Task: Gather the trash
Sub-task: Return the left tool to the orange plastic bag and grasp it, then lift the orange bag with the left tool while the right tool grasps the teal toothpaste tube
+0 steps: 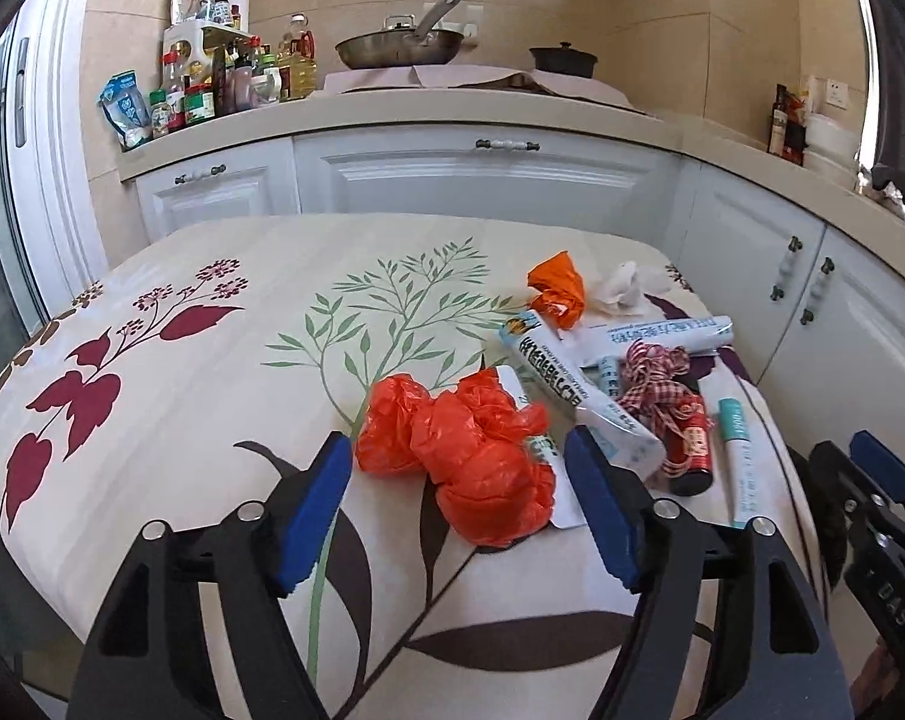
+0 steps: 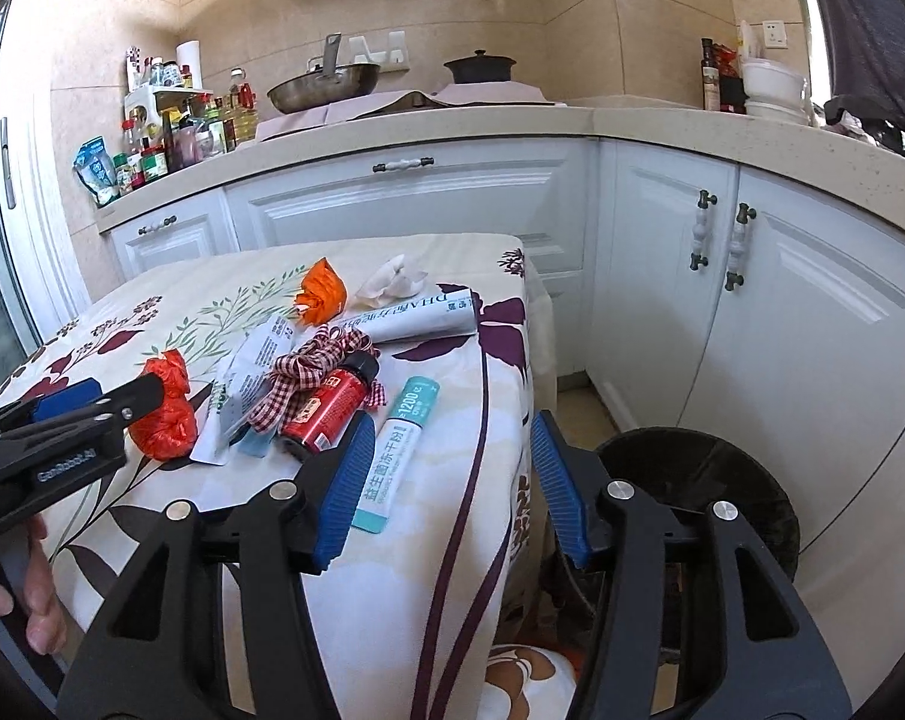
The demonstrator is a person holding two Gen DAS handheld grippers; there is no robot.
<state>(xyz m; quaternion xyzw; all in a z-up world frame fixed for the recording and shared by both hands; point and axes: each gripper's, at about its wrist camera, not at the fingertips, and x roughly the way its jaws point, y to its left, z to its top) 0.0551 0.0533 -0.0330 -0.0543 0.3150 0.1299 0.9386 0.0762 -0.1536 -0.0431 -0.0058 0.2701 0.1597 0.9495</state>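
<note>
Presently left gripper (image 1: 458, 498) fingers spread, straddling crumpled orange plastic bag (image 1: 476, 462): light, soft, slippery; pinch its bunched middle. Right gripper (image 2: 446, 492) spread, holding nothing.

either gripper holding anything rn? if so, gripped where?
Nothing held. Left gripper is open, its fingers either side of the crumpled red plastic bag without closing on it. Right gripper is open at the table edge.

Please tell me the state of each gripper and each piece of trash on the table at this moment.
left gripper: open, around the red plastic bag, not closed on it.
right gripper: open, holding nothing.
red plastic bag: crumpled, on the table.
red bottle: lying on its side, cap on.
bin: open.
</note>
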